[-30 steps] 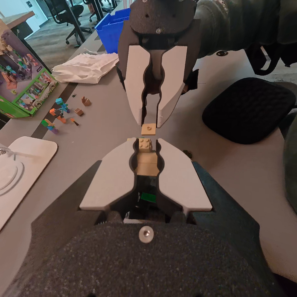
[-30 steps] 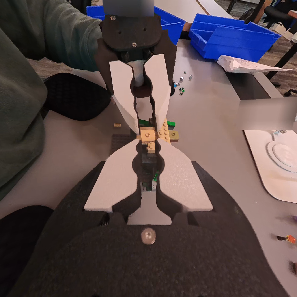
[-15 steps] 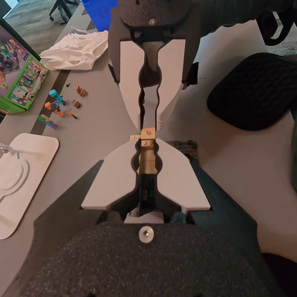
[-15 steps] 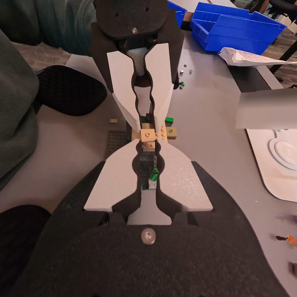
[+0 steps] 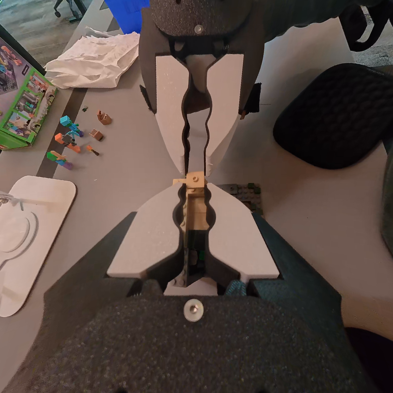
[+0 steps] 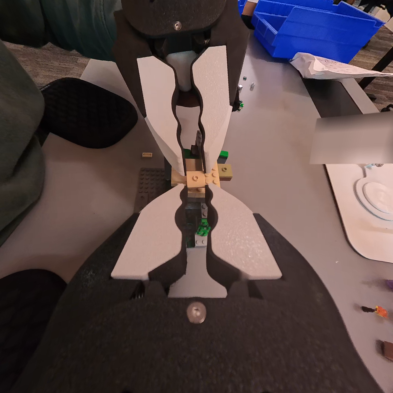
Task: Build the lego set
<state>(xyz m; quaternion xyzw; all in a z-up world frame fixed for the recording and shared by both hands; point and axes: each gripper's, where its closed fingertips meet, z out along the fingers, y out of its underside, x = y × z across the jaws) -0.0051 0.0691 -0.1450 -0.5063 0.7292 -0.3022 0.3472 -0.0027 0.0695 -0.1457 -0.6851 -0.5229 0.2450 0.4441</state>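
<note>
My left gripper (image 5: 194, 187) is shut on the tan top of a small lego build (image 5: 196, 208) that has dark and green bricks lower down. My right gripper (image 5: 195, 172) reaches in from the far side, tip to tip with the left. It is shut on a small tan one-stud plate (image 5: 194, 178) that sits on the build's top tan brick. In the right wrist view my right gripper (image 6: 196, 187) holds the plate (image 6: 195, 178), with the left gripper (image 6: 193, 172) opposite. The build (image 6: 212, 177) stands on a dark grey baseplate (image 6: 151, 180).
On the left are a green lego box (image 5: 19, 106), several minifigures (image 5: 68, 140), small brown parts (image 5: 104, 117), a crumpled white paper bag (image 5: 95, 59) and a white pad (image 5: 25, 229). A black cushion (image 5: 340, 114) lies to the right. The right wrist view shows blue bins (image 6: 308, 27) and a loose tan piece (image 6: 147, 155).
The two grippers have closed in on each other. The tan plate, held apart from the build a second ago, now rests on its top brick. The grey baseplate has come into view.
</note>
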